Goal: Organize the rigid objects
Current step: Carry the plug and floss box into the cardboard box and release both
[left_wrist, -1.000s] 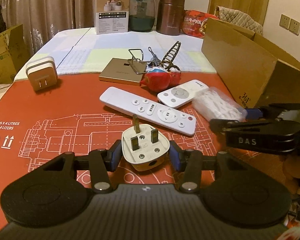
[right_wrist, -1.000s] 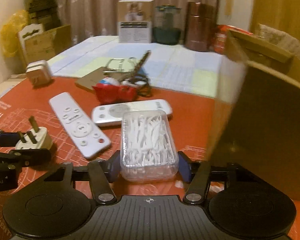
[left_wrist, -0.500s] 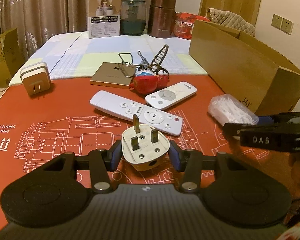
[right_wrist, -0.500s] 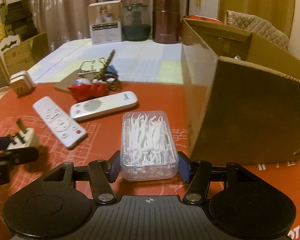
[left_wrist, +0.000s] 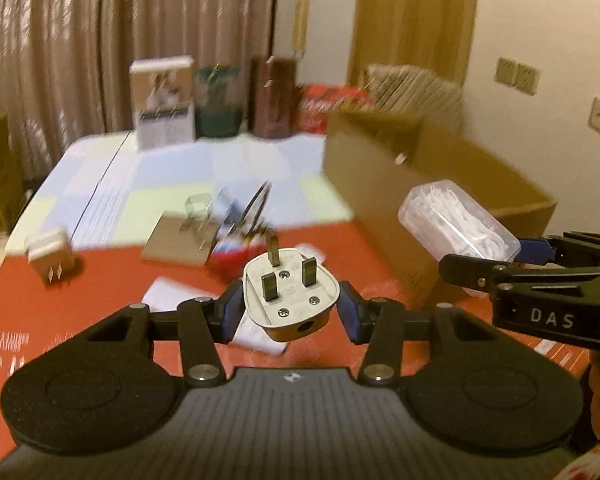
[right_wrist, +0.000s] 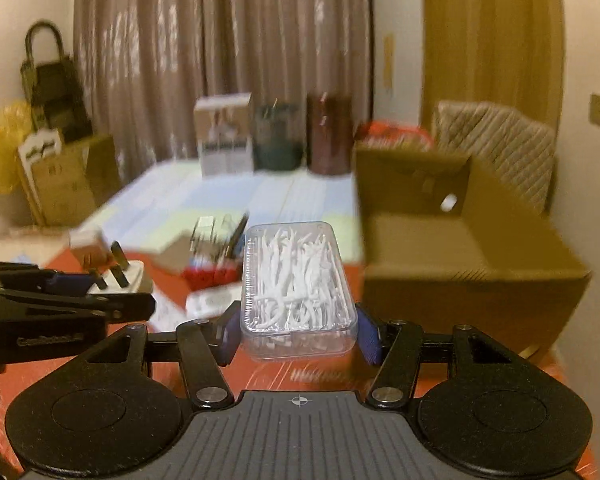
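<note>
My left gripper is shut on a white three-pin plug and holds it in the air above the red mat. My right gripper is shut on a clear plastic box of white floss picks, also lifted. That box shows at the right of the left wrist view, close to the open cardboard box. In the right wrist view the cardboard box stands right of the floss box, its open top visible. The plug shows at the left there.
On the red mat lie a white remote, a red toy, a flat tan box with clips and a white charger cube. A carton and jars stand at the far edge.
Both grippers have risen off the mat with their objects. The floss box has moved up beside the cardboard box, whose open top has come into view. The views are blurred by motion.
</note>
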`<state>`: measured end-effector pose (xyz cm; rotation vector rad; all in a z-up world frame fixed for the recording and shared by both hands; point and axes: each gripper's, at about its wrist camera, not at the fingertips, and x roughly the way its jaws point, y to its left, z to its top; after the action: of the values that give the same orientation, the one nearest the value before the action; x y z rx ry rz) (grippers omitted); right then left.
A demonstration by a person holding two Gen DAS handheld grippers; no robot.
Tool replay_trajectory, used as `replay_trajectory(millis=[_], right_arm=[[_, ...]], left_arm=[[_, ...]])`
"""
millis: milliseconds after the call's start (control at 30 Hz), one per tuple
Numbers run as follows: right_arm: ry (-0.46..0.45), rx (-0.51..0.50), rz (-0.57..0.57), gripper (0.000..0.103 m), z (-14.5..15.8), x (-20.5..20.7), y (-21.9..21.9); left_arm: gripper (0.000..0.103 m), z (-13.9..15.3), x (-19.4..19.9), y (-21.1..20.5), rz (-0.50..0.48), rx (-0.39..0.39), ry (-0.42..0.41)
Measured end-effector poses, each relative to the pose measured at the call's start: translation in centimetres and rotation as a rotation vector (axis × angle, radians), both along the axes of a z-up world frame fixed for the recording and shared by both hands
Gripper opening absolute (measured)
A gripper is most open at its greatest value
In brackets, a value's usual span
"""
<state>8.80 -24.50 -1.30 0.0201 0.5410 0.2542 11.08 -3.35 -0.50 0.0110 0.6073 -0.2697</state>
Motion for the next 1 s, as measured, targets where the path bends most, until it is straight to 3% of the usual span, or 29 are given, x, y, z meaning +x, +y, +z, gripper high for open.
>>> replay_trajectory(millis=[167, 367, 567, 1000], right_arm=[[-0.023, 0.013, -0.077, 0.054, 3.6, 1.5, -4.0], [0.013, 0.002, -0.154, 0.055, 4.7, 5.1, -9.6], [0.048, 0.005, -0.185, 0.055, 3.6, 7.2, -13.3], [0.101, 0.035, -0.214, 0.055, 1.4, 8.9, -16.3]], left_arm=[[0.044, 3.9, 1.5, -4.3, -0.095, -0.003, -0.067], [0.044, 5.8, 4.9, -10.3, -0.201, -0.015, -0.086], [0.044, 5.1, 8.1, -14.5, -0.262, 0.002, -0.063], [0.045, 1.6, 10.7, -17.7, -0.315, 0.071, 0.012]])
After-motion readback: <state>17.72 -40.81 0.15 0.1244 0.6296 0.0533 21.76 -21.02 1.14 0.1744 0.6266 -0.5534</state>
